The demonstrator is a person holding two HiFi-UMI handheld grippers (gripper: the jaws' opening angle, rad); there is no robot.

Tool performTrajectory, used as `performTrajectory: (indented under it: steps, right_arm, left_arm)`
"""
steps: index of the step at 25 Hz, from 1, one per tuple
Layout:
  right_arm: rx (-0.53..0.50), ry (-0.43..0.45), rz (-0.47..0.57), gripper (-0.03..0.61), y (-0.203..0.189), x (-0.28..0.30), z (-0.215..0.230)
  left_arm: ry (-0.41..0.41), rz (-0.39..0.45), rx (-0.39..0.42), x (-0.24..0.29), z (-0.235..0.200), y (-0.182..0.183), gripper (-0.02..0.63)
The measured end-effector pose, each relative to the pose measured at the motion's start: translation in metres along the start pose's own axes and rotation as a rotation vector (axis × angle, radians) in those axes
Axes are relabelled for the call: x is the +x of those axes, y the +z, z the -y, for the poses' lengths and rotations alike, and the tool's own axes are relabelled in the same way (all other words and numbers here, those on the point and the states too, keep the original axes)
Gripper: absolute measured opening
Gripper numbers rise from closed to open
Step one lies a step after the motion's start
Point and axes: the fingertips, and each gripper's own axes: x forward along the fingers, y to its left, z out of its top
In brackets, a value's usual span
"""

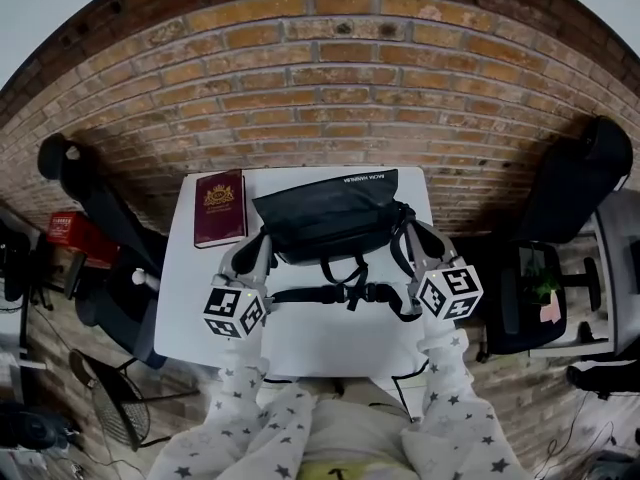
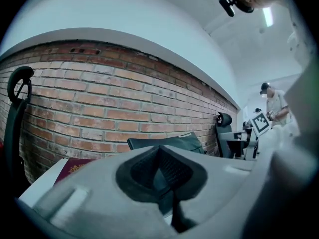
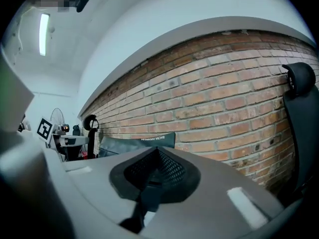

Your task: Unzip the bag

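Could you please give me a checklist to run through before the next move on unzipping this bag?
1. Bag on the table: ok.
2. Left gripper shut at the bag's left end: ok.
3. Right gripper shut at its right end: ok.
4. Zip pull gripped: cannot tell; only a dark strip shows between the jaws.
5. Zip open: cannot tell.
6. Straps loose in front of the bag: ok.

The head camera looks steeply down from above the near edge of the counter [image 1: 330,343], taking in all of it, the bag [image 1: 325,218] by its far edge and the brick wall [image 1: 320,88] beyond. Each tool's camera sits low, close behind its jaws, facing almost level toward that wall: the left tool [image 2: 159,148] from the counter's left side, the right tool [image 3: 158,151] from its right. All three views share bag and wall.
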Motion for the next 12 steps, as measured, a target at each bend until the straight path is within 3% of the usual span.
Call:
performTrajectory:
  steps: [12]
  right_arm:
    - [-0.010, 0.034, 0.116, 0.009, 0.057, -0.028, -0.039]
  left_arm:
    - [0.018, -0.007, 0.032, -0.031, 0.008, 0.033, -0.002]
